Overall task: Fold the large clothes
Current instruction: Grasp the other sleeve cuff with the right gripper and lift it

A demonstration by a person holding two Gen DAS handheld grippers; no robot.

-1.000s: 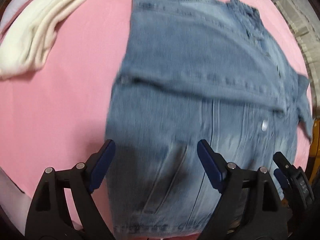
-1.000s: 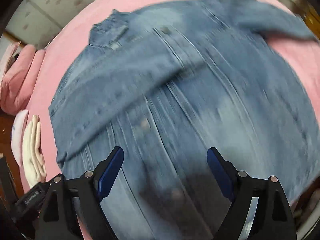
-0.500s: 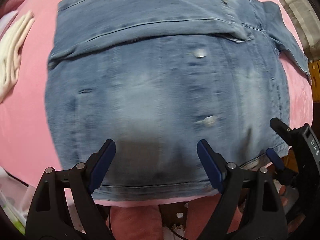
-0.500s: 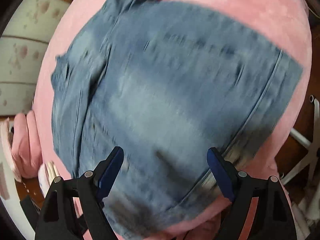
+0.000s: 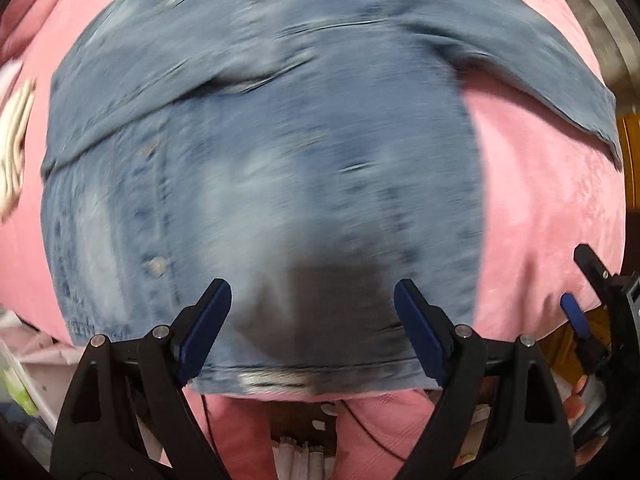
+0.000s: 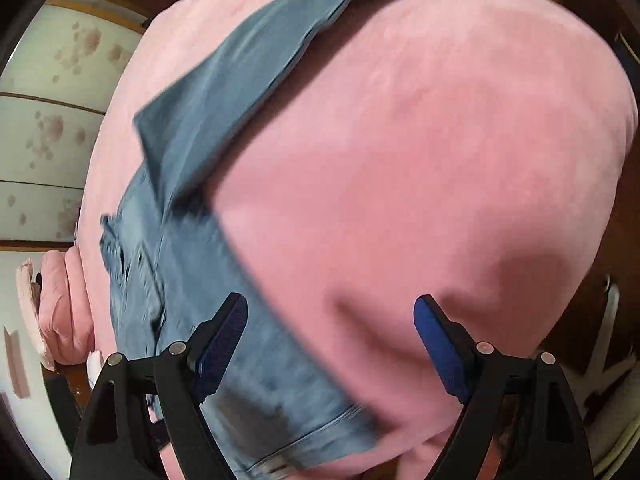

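Pink bedcover (image 5: 536, 184) fills both views. Denim jacket (image 5: 264, 168) lies flat on it, one sleeve folded across the chest, the other sleeve (image 6: 240, 92) stretched out over the pink. Left gripper (image 5: 312, 320) hovers above the jacket's hem, jaws wide, nothing between them. Right gripper (image 6: 330, 338) likewise gaping and empty, over bare cover beside the jacket's edge (frames blurred). Step judged: repositioning between folds. Next: grasp the loose sleeve and fold it inward.
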